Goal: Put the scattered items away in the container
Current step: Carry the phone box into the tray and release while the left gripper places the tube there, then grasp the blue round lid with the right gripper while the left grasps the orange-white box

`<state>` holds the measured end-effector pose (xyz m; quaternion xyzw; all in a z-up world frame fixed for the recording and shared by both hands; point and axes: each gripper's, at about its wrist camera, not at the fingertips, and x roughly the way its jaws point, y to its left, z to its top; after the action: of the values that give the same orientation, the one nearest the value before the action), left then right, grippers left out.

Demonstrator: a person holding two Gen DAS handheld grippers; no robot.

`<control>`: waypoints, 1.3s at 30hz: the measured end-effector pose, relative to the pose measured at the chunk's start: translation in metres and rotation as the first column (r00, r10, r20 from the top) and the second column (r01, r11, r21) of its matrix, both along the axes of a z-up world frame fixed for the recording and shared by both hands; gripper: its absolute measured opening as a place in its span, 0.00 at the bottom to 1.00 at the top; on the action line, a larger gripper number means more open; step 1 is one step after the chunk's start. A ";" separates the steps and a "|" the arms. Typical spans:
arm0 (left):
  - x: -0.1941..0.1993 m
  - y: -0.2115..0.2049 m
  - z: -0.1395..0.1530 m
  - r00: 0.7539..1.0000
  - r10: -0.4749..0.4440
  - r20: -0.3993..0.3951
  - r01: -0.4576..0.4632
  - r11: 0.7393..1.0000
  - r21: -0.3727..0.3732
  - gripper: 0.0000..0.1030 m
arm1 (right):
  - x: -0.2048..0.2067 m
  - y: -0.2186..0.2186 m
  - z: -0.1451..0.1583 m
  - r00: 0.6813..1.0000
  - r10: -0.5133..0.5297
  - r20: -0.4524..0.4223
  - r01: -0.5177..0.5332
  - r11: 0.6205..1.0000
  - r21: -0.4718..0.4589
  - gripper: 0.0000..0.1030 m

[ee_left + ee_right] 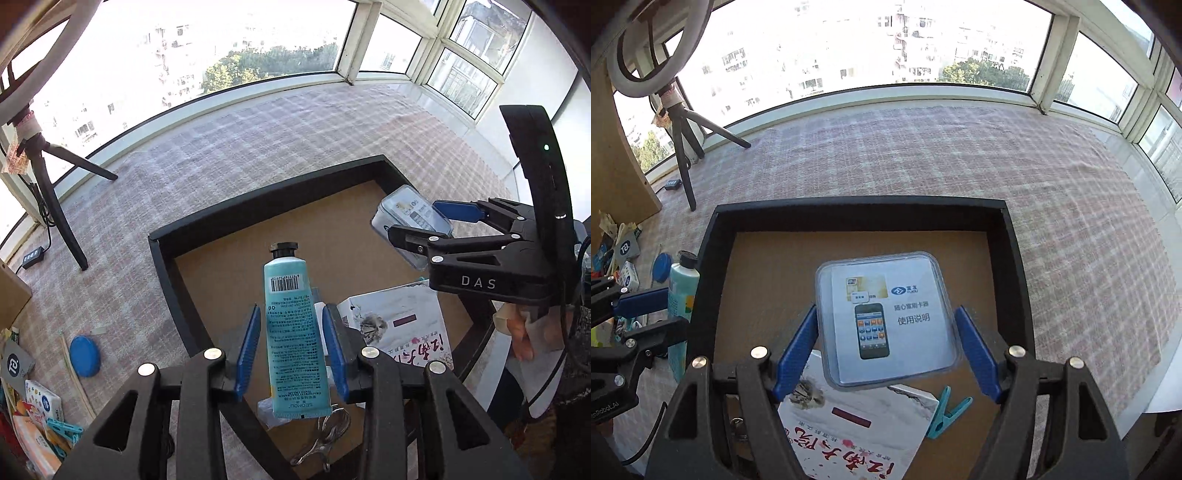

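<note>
My left gripper is shut on a teal hand-cream tube with a black cap, held over the near left part of the black-walled tray with a brown floor. My right gripper is shut on a clear plastic case with a phone leaflet inside, held over the tray. The case and right gripper also show in the left wrist view, the tube in the right wrist view. In the tray lie a white printed packet, a teal clothespin and a metal clip.
On the checked cloth left of the tray lie a blue round lid, several small packets and teal pegs. A black tripod with a ring light stands at the far left by the window.
</note>
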<state>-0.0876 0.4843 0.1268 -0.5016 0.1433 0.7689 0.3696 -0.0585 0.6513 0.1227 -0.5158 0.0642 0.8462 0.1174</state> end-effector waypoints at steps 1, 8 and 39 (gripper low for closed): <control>0.004 0.004 0.003 1.000 -0.005 -0.010 0.005 1.000 0.007 0.63 | 0.002 0.004 0.000 1.000 -0.016 0.007 0.016 1.000 0.005 0.72; 0.015 0.003 0.010 0.999 -0.017 -0.035 0.017 1.000 0.000 0.63 | 0.005 0.003 -0.005 0.999 -0.030 0.019 0.030 1.000 -0.006 0.72; -0.048 -0.371 -0.023 0.713 0.701 0.002 -0.691 0.703 -0.170 0.73 | -0.090 -0.261 -0.017 0.871 0.488 0.060 -0.482 0.871 -0.091 0.72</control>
<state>-0.1360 0.1130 0.1036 -0.5711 -0.0090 0.8207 0.0158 -0.1481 0.3902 0.1055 -0.5530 -0.0413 0.8241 -0.1151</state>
